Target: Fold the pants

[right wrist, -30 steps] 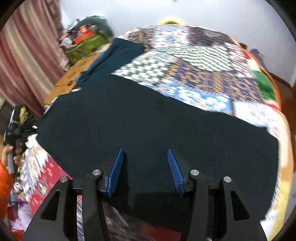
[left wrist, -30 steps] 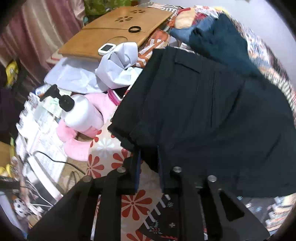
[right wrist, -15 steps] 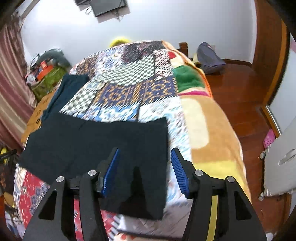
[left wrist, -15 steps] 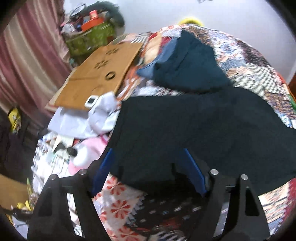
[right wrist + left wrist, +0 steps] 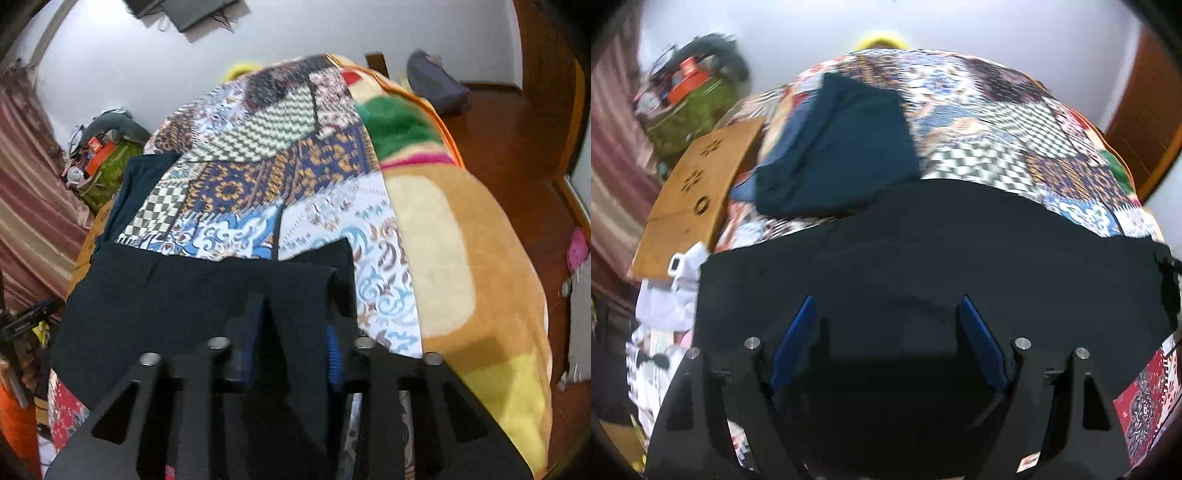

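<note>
The left gripper is angled steeply downward, its jaws spread wide with nothing pressed between them. The right gripper is tilted downward too, its jaws closing with dark cloth gathered between them.

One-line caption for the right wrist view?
Right gripper closing its jaws on the end of dark pants spread across a patchwork bedspread.

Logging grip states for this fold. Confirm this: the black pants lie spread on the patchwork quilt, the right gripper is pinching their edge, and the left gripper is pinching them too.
Wrong about the left gripper: the left wrist view shows its blue pads spread wide apart above the black pants, gripping nothing. The rest stands: the pants lie on the patchwork quilt, and the right gripper is closing on their edge.
</note>
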`<state>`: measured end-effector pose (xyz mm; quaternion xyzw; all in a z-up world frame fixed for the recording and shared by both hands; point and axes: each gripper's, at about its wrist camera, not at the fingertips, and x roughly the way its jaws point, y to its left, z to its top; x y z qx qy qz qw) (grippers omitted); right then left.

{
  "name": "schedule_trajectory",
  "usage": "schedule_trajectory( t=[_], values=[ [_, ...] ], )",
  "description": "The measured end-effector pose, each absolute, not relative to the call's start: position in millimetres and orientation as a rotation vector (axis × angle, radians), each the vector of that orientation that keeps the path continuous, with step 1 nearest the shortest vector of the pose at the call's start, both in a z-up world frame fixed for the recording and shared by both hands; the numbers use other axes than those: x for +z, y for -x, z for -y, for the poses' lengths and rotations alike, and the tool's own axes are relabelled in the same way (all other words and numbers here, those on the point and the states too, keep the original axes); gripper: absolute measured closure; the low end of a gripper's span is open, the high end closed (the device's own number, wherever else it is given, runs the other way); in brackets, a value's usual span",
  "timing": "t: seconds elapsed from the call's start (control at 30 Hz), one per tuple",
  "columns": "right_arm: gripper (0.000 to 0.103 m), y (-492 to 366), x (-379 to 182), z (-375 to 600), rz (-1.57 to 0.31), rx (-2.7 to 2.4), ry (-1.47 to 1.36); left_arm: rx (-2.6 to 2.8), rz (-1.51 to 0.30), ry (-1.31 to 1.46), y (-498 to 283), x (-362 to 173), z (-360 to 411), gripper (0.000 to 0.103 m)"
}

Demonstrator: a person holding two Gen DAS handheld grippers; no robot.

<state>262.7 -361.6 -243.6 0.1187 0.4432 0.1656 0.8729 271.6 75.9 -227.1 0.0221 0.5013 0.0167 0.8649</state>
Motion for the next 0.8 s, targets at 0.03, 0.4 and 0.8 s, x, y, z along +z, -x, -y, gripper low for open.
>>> schedule_trajectory(
  t=[0.03, 0.4, 0.8],
  values=[
    [0.097, -260, -238, 359, -0.899, 0.349, -0.214, 0.024, -1.051, -0.055, -273, -230, -70, 0.023],
    [0.097, -246, -224, 361, -0.841, 0.254, -0.074, -0.01, -1.096, -0.003, -280, -252, -49, 0.019],
    [0.088, -197, -219, 385, -0.949, 0.145, -0.17, -0.012, -1.074, -0.06, -277, -250, -44, 0.017]
  ],
)
